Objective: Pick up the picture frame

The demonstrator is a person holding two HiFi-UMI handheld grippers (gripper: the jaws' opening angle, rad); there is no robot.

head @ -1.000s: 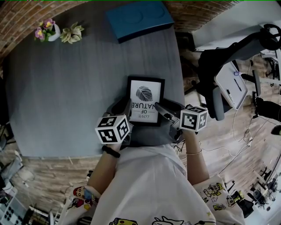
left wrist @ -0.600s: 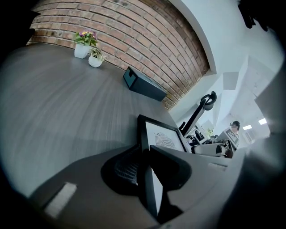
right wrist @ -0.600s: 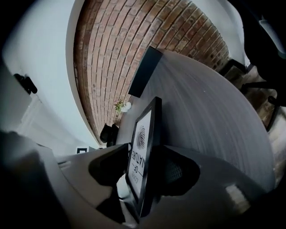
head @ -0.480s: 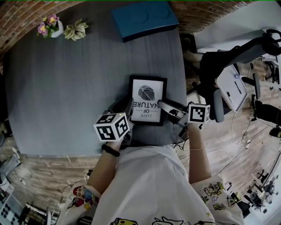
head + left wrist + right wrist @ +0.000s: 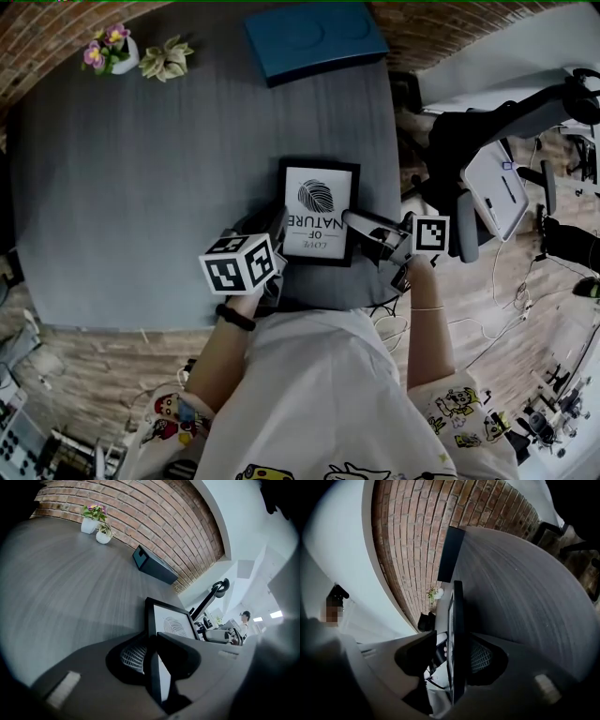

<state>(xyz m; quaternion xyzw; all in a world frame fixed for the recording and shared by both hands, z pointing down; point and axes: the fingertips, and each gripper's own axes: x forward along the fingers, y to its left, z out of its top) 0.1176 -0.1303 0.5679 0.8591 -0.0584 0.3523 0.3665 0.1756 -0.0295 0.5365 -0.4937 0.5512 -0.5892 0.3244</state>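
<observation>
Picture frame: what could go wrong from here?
The right tool, its jaws just closing around the picture frame, shows a gap on one side. Lifting now could leave the left tool carrying it alone, and it might pivot or slip. The frame is near a corner of the table, so a slip could send it off.

Dim, muted colour; fisheye warp, black vignette at edges; brighter room right of picture frame (image 5: 319, 211); gripper-view foregrounds blurred.
</observation>
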